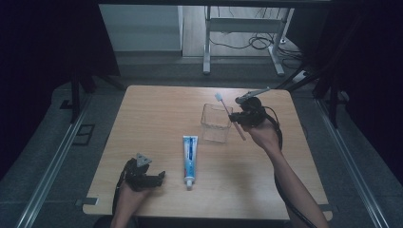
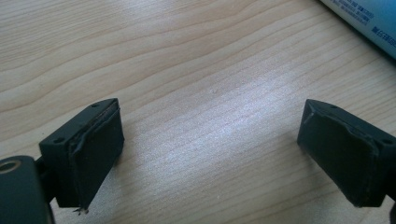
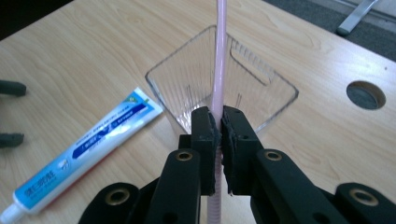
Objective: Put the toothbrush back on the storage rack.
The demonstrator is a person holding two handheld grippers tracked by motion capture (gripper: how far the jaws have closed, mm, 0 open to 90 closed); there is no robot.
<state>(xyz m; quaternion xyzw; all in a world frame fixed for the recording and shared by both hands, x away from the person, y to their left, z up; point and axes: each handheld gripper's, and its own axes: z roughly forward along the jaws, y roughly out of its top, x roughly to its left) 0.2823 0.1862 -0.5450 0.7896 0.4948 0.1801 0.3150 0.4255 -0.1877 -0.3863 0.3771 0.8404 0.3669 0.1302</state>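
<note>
Right gripper (image 3: pixel 218 128) is clenched on the pink toothbrush (image 3: pixel 219 60), held above the clear container (image 3: pixel 187 79); left gripper (image 2: pixel 210 144) is kept released, left of the container.

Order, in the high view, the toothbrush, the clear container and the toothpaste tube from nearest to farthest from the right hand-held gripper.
1. Toothbrush: clamped in the right hand-held gripper.
2. Clear container: just left of it.
3. Toothpaste tube: farther left, nearer the person.
</note>
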